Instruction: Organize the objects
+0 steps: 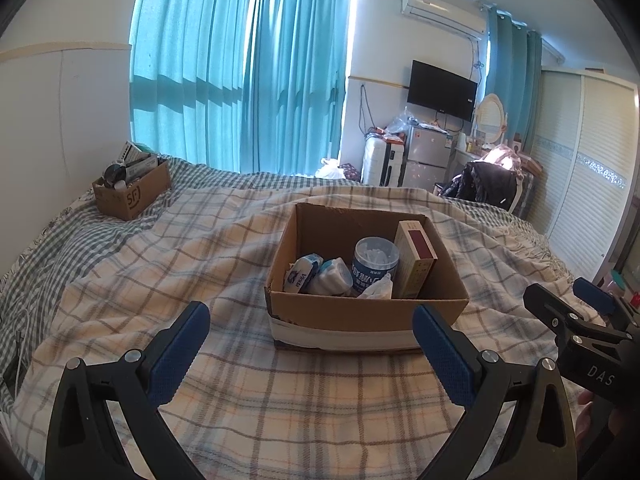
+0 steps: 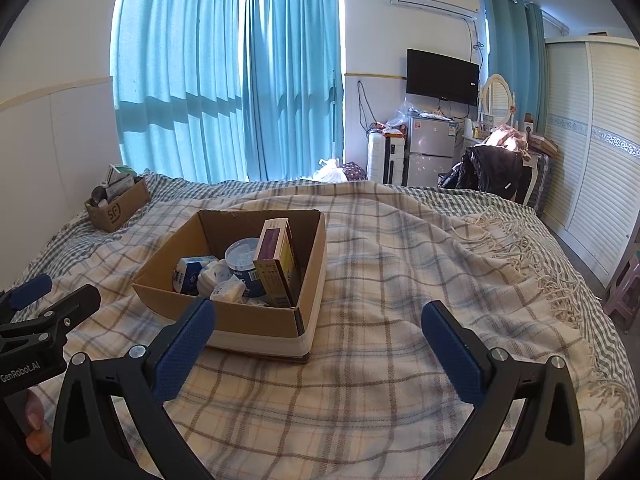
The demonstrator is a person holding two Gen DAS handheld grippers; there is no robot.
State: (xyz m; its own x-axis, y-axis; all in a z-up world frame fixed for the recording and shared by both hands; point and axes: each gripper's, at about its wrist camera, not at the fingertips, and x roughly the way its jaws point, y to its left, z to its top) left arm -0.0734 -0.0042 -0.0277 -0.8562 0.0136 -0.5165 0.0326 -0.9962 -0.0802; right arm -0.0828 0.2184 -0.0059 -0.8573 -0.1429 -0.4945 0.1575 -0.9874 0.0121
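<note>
An open cardboard box [image 1: 360,312] [image 2: 256,320] sits on the plaid blanket in the middle of the bed. Inside it are a round blue-labelled tub [image 1: 376,260] [image 2: 244,258], a tall maroon and yellow carton [image 1: 416,260] [image 2: 276,264], a Vinda tissue pack [image 1: 302,274] [image 2: 190,274] and white wrapped items [image 1: 334,278]. My left gripper [image 1: 312,338] stands open just short of the box's near wall, holding nothing. My right gripper [image 2: 320,332] is open too, to the right of the box's near corner.
A second, smaller cardboard box [image 1: 132,192] [image 2: 118,204] full of items sits at the bed's far left by the wall. The fringed blanket edge [image 2: 532,256] drops off at the right. Beyond the bed stand a fridge [image 2: 430,152], a chair and a wardrobe [image 2: 592,168].
</note>
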